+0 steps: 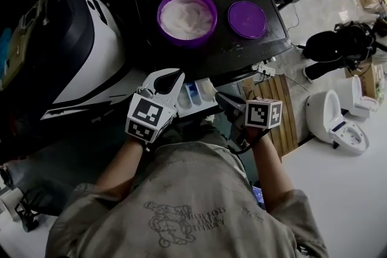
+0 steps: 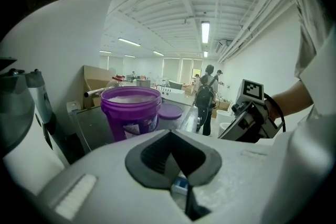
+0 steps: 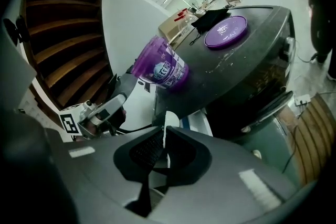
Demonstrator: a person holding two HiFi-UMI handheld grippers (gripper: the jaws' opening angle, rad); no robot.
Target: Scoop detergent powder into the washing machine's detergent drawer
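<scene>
A: Head view, go.
B: Purple round plastic tub [image 1: 187, 41], open, full of white detergent powder [image 1: 186, 16], sits on the dark washing-machine top [image 1: 242, 51]. Flat round purple lid [image 1: 247, 19] lies just right of the tub, not touching it.
A: Drawer?
B: White detergent drawer with a blue compartment [image 1: 195, 95] is pulled out, nearer the person than the tub and below the machine top's front edge. White left gripper [image 1: 171, 80] is at the drawer's left edge. Dark grey right gripper [image 1: 225, 99] is at its right edge, tips pointing at it. Both are well short of the tub.
A: Left gripper view?
B: Jaws together, pads meeting in a seam with nothing between them. A bit of the blue compartment shows through the slit underneath. The tub stands beyond and left of the jaws, the lid behind it to the right. A person with a backpack [image 2: 203, 97] stands far off past the tub.
A: Right gripper view?
B: Jaws closed on a thin white plastic piece seen edge-on, apparently a scoop [image 3: 169, 120]. Its rounded end sticks up past the pads. I can't tell if there's powder in it. The drawer is just right of that end, below the tub. The tub is up on the machine top, left of the lid.
</scene>
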